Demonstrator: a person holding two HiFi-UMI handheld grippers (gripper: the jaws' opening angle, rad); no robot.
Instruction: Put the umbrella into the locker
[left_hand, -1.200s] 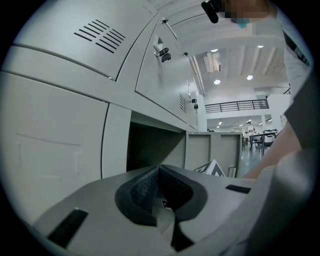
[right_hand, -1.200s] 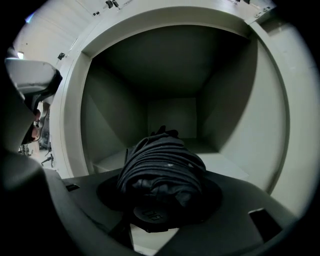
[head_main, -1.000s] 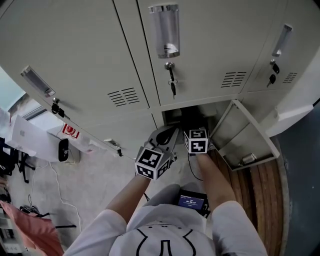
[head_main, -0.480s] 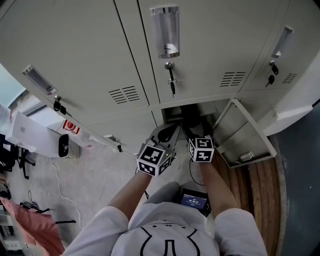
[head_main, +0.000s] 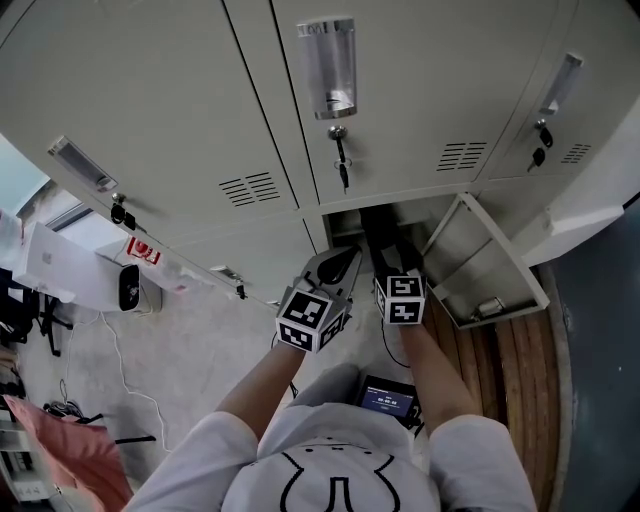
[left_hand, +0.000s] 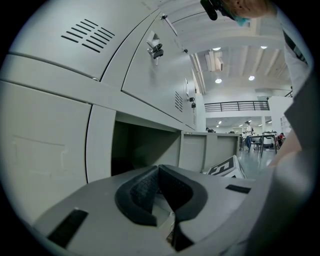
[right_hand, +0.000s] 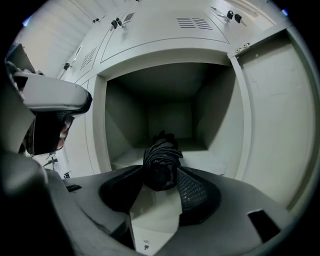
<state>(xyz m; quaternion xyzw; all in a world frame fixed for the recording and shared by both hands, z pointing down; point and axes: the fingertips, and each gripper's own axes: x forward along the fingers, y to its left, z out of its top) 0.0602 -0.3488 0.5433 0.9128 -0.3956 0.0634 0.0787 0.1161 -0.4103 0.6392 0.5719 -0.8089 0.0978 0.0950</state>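
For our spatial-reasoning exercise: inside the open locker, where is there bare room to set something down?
Bare floor lies either side of the umbrella: a strip toward the left wall, a wider one toward the right wall. The middle front is crowded by it.

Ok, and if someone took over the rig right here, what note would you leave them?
Left claw: shut and empty, held beside the opening.
Right claw: closing. The near end of the folded black fabric umbrella sits between its tips, but the pads do not seem to press on it.
Umbrella: lies pointing inward on the floor of the grey metal locker's open compartment. The grey door is swung wide.
Done: umbrella mostly inside.
Left: check that its near end clears the front lip, back the right claw out, and probably shut the door.
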